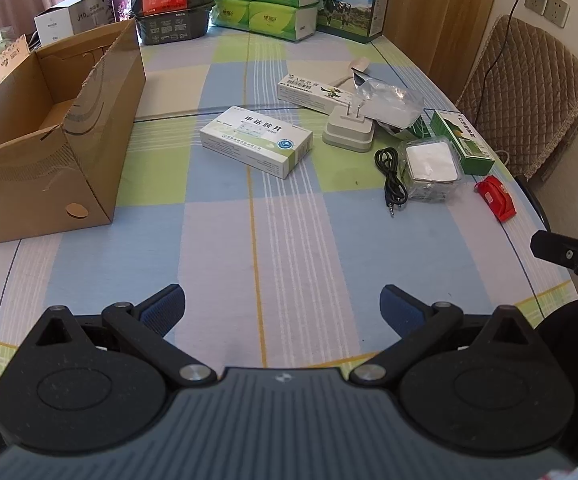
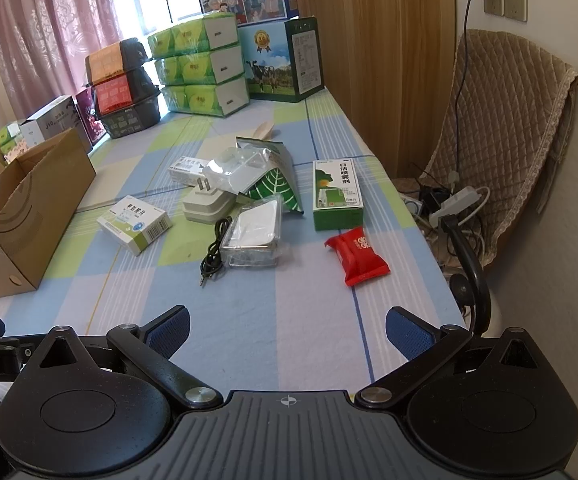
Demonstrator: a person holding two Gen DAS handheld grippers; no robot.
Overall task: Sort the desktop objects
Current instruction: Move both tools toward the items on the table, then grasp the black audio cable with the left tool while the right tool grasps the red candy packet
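A scatter of small things is seen at the centre of the checked tablecloth (image 2: 273,332): a white medicine box (image 2: 135,223), a charger (image 2: 205,205), a black cable (image 2: 213,249), a clear case (image 2: 255,232), a green box (image 2: 337,193) and a red packet (image 2: 357,255). An open cardboard box (image 1: 45,136) stands at the left. The left gripper (image 1: 283,308) and the right gripper (image 2: 287,330) are held wide apart and empty at the lower edge.

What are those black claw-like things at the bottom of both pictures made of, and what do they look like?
Two matching handheld tools. The left gripper and right gripper each have matte black linkage arms on round black discs, silver pivot bolts, and a ribbed grey body with a small crosshair mark. The fingers carry textured blue pads.
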